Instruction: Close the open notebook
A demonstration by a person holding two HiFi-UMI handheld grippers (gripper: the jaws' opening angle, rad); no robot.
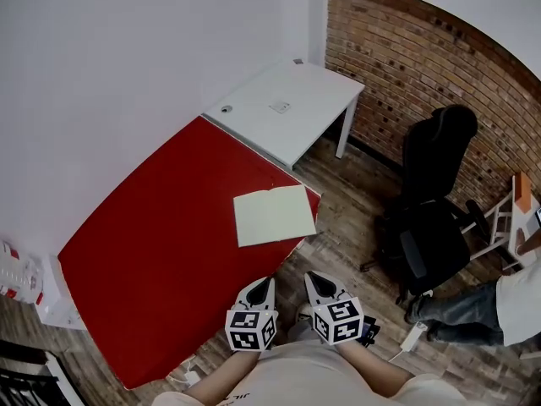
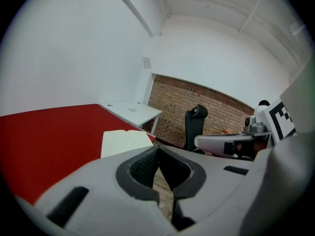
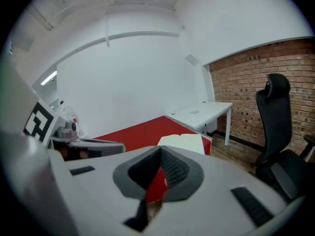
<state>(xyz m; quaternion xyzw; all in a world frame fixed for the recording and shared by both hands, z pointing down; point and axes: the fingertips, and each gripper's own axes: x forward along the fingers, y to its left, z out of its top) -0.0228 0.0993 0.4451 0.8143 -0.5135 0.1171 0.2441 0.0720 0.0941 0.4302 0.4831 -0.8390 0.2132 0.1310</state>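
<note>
Notebook of cream paper lay open and flat on the red rectangular tabletop, ahead of both pairs of fingers and clearly apart from them, close to the table edge nearest the fingertips. The left gripper and the right gripper hovered side by side off that edge, above the wooden plank floor, each with its jaws pressed together on nothing. Beyond the notebook stood a white rectangular desk; to the right of the right fingers, a black office chair.
</note>
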